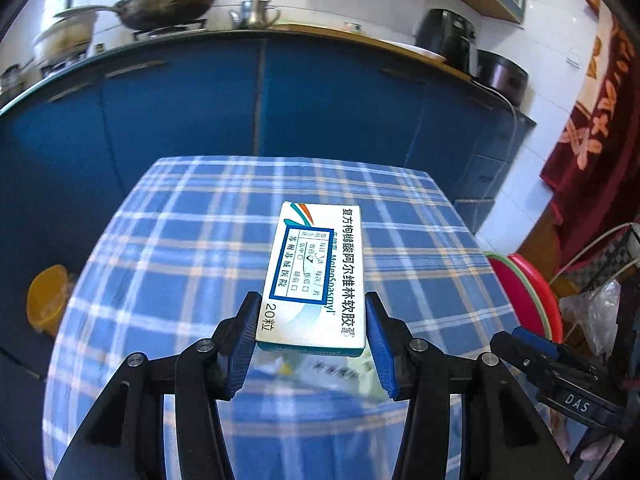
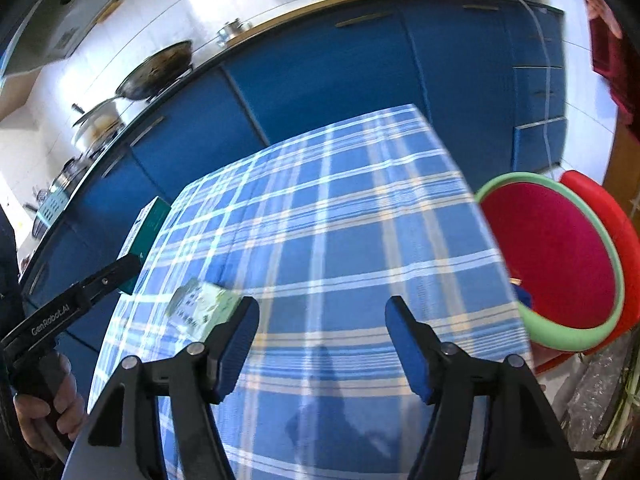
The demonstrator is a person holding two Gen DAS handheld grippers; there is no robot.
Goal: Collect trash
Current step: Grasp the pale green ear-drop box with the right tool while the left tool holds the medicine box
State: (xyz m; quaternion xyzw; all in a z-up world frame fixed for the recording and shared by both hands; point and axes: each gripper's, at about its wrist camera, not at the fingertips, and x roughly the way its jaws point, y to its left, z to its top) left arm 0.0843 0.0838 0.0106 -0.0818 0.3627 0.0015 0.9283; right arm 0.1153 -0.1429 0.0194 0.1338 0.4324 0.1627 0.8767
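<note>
My left gripper is shut on a white medicine box with blue Chinese print and holds it above the blue plaid table. A crumpled pale wrapper lies on the cloth below the box. In the right wrist view the box shows at the left in the left gripper's fingers, and the pale green wrapper lies on the table. My right gripper is open and empty above the cloth, just right of the wrapper.
A red basin with a green rim stands past the table's right edge, also in the left wrist view. Blue kitchen cabinets with a wok and kettle run behind. A yellow container sits low at the left.
</note>
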